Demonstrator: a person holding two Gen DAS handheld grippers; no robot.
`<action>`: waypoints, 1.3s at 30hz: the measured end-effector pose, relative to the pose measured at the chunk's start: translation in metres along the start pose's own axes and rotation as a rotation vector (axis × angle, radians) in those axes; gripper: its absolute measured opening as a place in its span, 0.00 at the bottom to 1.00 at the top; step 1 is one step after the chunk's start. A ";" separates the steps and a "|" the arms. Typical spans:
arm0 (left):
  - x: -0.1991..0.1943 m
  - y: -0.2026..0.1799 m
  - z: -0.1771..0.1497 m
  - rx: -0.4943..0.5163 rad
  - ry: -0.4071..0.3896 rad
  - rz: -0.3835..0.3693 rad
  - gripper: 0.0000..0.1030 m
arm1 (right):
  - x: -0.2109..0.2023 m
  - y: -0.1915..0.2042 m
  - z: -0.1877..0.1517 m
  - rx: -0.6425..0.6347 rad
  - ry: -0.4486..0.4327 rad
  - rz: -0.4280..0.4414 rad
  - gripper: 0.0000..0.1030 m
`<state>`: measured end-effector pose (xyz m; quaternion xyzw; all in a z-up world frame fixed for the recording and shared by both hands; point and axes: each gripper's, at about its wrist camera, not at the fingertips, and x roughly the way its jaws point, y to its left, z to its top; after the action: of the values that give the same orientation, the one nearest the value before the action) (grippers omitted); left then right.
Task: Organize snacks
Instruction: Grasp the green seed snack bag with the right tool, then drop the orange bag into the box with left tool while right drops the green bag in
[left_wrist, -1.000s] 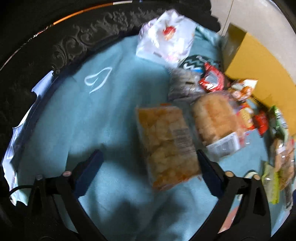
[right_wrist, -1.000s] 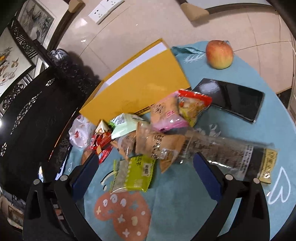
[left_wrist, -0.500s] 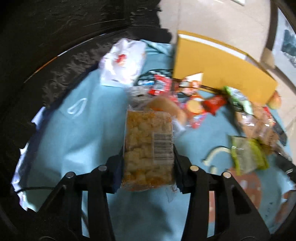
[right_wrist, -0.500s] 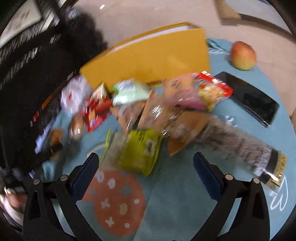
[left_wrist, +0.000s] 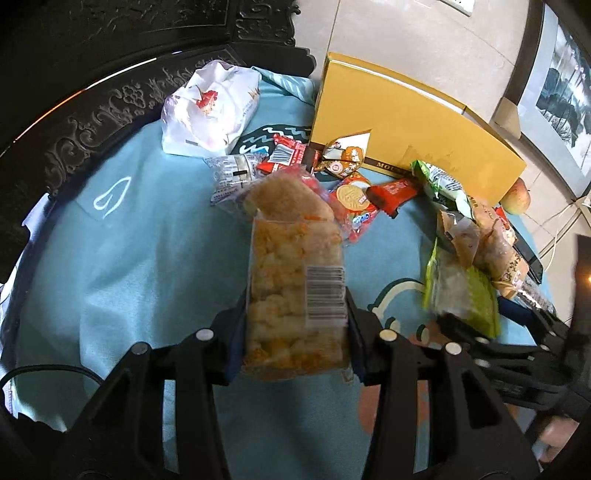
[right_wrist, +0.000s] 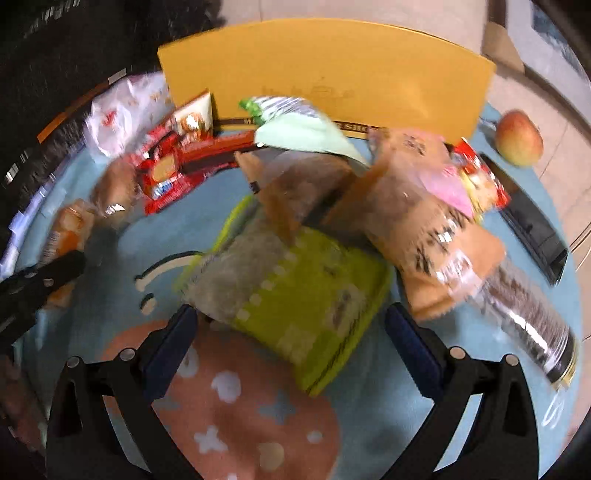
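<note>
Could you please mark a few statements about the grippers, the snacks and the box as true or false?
1. The left gripper is shut on the puffed snack pack. True.
2. The right gripper is clamped on the green pack. False: its jaws stand open on either side of the pack.
3. An apple lies on the cloth near the yellow box. True.
4. The yellow box lies open with snacks inside. False: it is shut, and the snacks lie on the cloth in front of it.
5. The white bag lies left of the box in the left wrist view. True.
</note>
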<state>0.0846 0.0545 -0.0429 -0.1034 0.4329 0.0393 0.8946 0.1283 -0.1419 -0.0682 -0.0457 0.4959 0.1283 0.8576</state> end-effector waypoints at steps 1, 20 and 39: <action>0.000 0.001 0.000 -0.001 0.000 -0.005 0.44 | 0.002 0.003 0.001 -0.022 -0.002 -0.015 0.97; 0.002 0.002 0.001 0.003 0.006 -0.027 0.44 | 0.004 0.006 0.025 -0.098 0.008 0.140 0.94; -0.023 -0.015 0.013 0.050 -0.022 -0.045 0.44 | -0.089 -0.031 0.010 -0.026 -0.175 0.320 0.57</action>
<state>0.0825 0.0427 -0.0150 -0.0904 0.4216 0.0095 0.9022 0.1026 -0.1857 0.0121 0.0338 0.4188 0.2730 0.8654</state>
